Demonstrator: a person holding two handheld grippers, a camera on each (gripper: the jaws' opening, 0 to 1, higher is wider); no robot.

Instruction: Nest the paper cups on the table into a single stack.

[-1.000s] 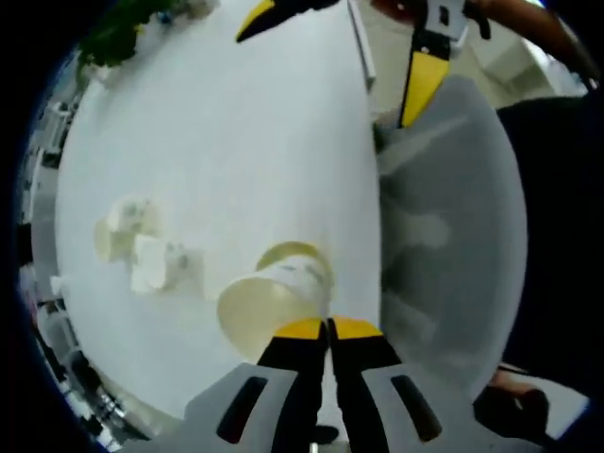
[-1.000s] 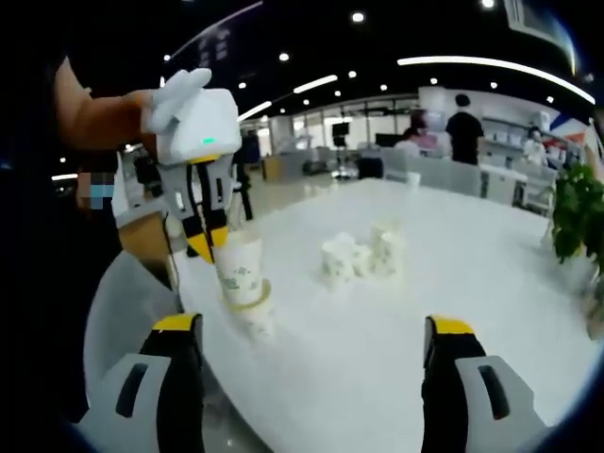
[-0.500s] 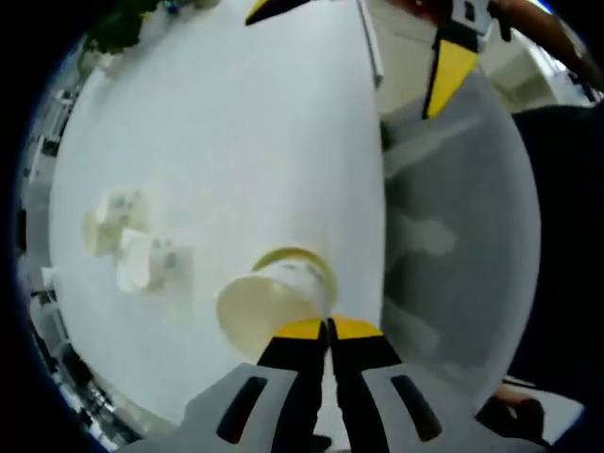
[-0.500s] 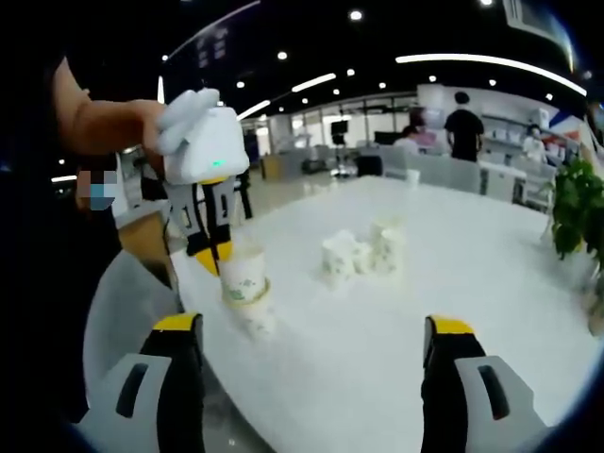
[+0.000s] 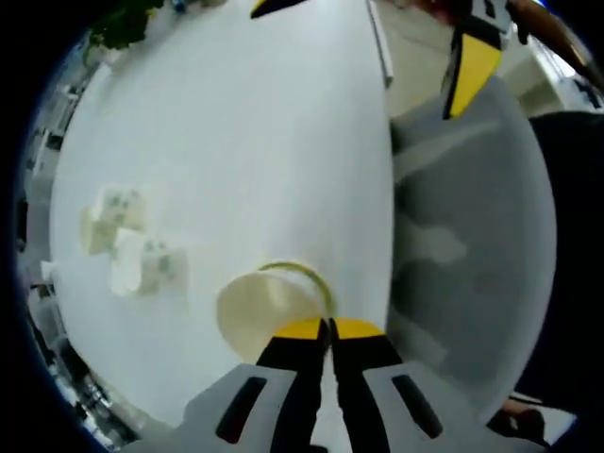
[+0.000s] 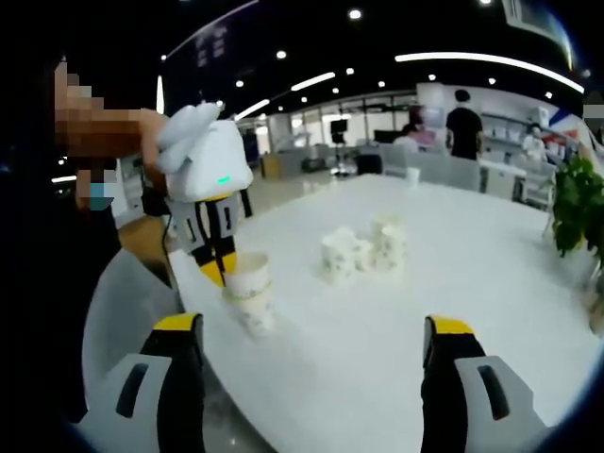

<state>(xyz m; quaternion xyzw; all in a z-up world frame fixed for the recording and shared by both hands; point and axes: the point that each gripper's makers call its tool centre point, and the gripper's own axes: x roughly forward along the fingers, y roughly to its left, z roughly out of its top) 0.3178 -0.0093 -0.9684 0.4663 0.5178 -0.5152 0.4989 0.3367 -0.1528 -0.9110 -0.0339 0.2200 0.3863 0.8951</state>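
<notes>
Left gripper (image 6: 216,269) pinches the rim of the upper cup (image 6: 247,276), seating it in the cup below near the desk (image 6: 396,321) edge; right gripper (image 6: 311,326) waits wide open, spare cups (image 6: 363,250) mid-desk.

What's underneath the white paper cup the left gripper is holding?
The held white paper cup sits in another paper cup standing on the white table. The lower cup's inside is covered; any further cups there can't be seen.

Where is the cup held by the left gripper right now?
In the right gripper view, the cup sits nested in another cup near the table edge, left of the loose cups.
</notes>
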